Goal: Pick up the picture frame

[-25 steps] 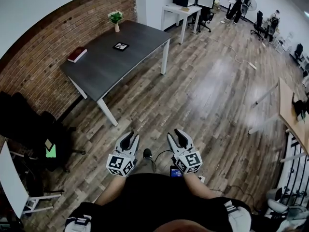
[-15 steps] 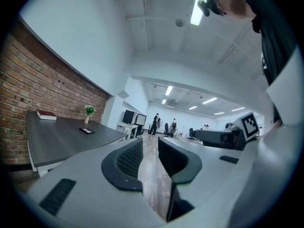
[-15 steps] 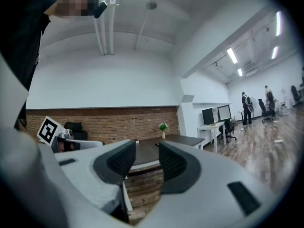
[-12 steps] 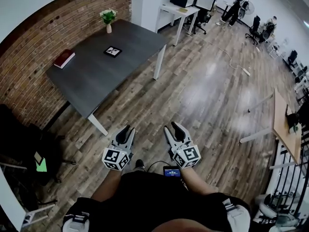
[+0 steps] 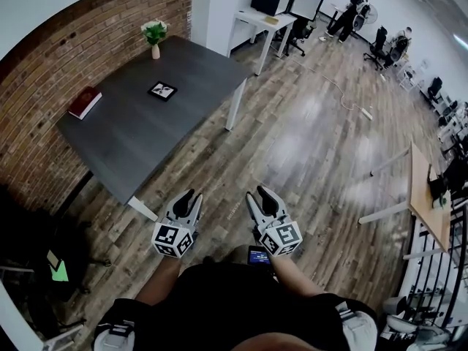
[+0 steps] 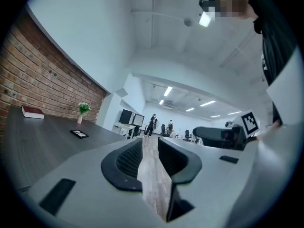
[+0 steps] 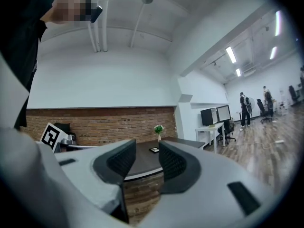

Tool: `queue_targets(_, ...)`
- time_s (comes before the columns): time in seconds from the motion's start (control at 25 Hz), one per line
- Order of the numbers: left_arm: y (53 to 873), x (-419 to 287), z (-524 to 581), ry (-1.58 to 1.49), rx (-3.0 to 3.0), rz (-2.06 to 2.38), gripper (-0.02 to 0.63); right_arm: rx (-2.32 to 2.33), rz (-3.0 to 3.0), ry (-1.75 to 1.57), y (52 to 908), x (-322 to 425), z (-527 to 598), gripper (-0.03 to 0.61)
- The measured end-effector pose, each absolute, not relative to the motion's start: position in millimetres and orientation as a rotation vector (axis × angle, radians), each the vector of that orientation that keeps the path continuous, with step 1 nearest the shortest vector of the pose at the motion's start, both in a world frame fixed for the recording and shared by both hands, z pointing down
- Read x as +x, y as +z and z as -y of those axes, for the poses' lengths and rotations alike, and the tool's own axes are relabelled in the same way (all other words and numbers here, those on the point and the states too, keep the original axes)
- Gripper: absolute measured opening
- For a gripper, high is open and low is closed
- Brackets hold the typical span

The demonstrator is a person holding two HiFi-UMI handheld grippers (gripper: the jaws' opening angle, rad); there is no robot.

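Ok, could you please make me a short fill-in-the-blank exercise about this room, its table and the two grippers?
1. On the grey table are a picture frame, a potted plant and a red ____.
2. The wall beside that table is made of ____.
3. The left gripper and the right gripper are both ____ and hold nothing.
Missing words: book; brick; open.

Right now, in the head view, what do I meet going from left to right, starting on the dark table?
Red book → picture frame → white desk → wooden table. The plant lies almost straight above the frame, so I leave it out.
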State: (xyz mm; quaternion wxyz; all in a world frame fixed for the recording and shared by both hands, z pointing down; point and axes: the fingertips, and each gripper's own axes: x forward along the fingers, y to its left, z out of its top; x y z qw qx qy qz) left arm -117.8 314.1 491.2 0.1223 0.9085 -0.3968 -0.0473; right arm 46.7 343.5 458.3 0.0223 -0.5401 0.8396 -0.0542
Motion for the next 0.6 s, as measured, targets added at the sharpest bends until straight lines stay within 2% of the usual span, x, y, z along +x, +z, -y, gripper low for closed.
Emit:
queue_targets(0.32, 500, -95, -246, -0.081, 2.64, 1.144, 0.087, -1.641, -2.582, -0.209, 468, 64, -271, 0.155)
queue_targets(0.6, 490, -56, -153, -0.09, 2.609, 1.199, 0.087, -1.581, -2.584, -0.251, 474, 108, -174, 0.155)
